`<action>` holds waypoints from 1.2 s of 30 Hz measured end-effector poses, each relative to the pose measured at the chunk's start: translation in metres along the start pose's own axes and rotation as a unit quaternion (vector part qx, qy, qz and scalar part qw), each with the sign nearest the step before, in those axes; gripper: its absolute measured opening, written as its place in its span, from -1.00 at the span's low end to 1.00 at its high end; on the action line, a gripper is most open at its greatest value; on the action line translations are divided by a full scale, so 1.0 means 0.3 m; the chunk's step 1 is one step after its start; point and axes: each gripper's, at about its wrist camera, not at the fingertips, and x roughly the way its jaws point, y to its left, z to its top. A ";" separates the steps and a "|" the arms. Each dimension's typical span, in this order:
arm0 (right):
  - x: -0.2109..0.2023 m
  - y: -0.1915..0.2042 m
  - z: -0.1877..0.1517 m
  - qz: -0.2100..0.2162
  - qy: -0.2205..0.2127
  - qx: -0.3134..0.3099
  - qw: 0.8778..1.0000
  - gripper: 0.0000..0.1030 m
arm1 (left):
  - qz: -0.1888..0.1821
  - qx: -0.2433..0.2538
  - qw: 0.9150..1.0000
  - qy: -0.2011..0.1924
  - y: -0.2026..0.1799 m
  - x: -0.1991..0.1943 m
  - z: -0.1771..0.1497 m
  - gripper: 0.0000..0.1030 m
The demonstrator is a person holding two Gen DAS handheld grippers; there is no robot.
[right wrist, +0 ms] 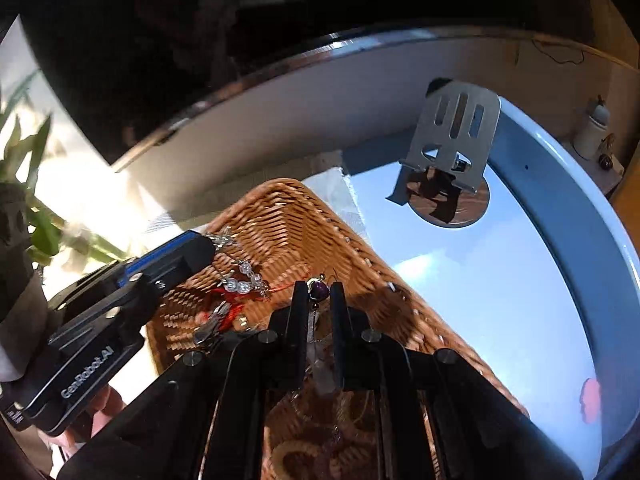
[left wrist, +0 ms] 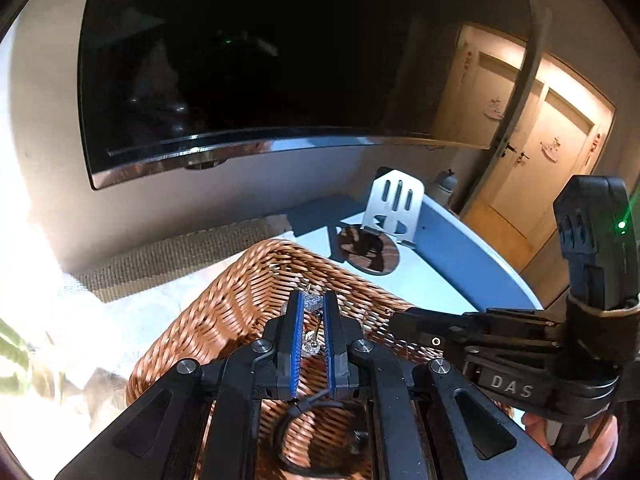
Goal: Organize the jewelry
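A brown wicker basket [left wrist: 224,300] stands on the white round table [left wrist: 460,276]; it also shows in the right wrist view [right wrist: 280,216]. My left gripper [left wrist: 311,312] is above the basket, shut on a clear-bead bracelet [left wrist: 312,302] with a red cord, which hangs from it in the right wrist view [right wrist: 240,280]. My right gripper [right wrist: 318,292] is over the basket, shut on a pendant with a purple stone [right wrist: 319,290]. The right gripper's body shows in the left wrist view [left wrist: 480,332]. More jewelry lies blurred in the basket bottom.
A metal stand [right wrist: 456,136] on a round wooden base [right wrist: 468,204] sits at the table's far side. A dark screen [left wrist: 260,60] hangs on the wall behind. A plant [right wrist: 28,184] is at the left. A woven mat [left wrist: 168,256] lies behind the basket.
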 end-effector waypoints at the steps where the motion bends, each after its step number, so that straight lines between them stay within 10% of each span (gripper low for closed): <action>1: 0.010 0.000 0.003 -0.001 0.001 0.002 1.000 -0.77 | 0.001 -0.002 1.000 0.002 0.005 0.010 0.000 -0.83; 7: 0.025 -0.026 0.011 0.022 0.000 0.022 1.000 -0.74 | 0.013 0.003 1.000 0.015 0.018 0.024 -0.001 -0.79; 12: -0.033 -0.035 -0.001 0.034 -0.030 0.026 0.999 -0.52 | 0.000 0.006 1.000 0.000 -0.006 -0.029 -0.012 0.42; 22: -0.448 0.140 -0.139 -0.032 -0.163 -0.088 0.982 -0.32 | 0.001 0.041 0.998 -0.057 -0.176 -0.359 -0.159 0.42; 27: -0.653 0.202 -0.302 -0.082 -0.230 -0.119 0.962 0.28 | 0.014 0.033 0.995 -0.089 -0.201 -0.605 -0.309 0.42; 36: -0.741 0.213 -0.561 -0.071 -0.214 -0.085 0.970 0.40 | 0.137 0.002 0.979 -0.154 -0.226 -0.876 -0.570 0.50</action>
